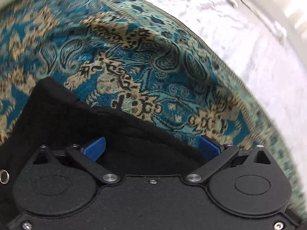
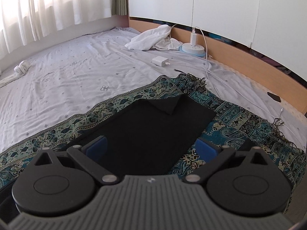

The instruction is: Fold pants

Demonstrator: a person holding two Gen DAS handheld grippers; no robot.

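Note:
The black pants (image 2: pixel 153 126) lie flat on a teal and beige patterned cloth (image 2: pixel 236 115), with one far corner (image 2: pixel 170 103) turned over on itself. My right gripper (image 2: pixel 150 147) hovers over the near end of the pants, open, its blue pads (image 2: pixel 96 147) wide apart and empty. In the left wrist view an edge of the pants (image 1: pixel 80 122) runs slantwise across the patterned cloth (image 1: pixel 134 57). My left gripper (image 1: pixel 151 147) points steeply down over that edge, open, and its blue pads (image 1: pixel 208 147) do not press the black fabric below them.
The cloth lies on a pale sheet (image 2: pixel 76 67) over a bed. At the far side are a white towel (image 2: pixel 149 38), a white charger (image 2: pixel 160 60), a round power strip (image 2: pixel 193 48) with a cable, and the wooden bed frame (image 2: pixel 239 53). A rolled white cloth (image 2: pixel 21 68) lies far left.

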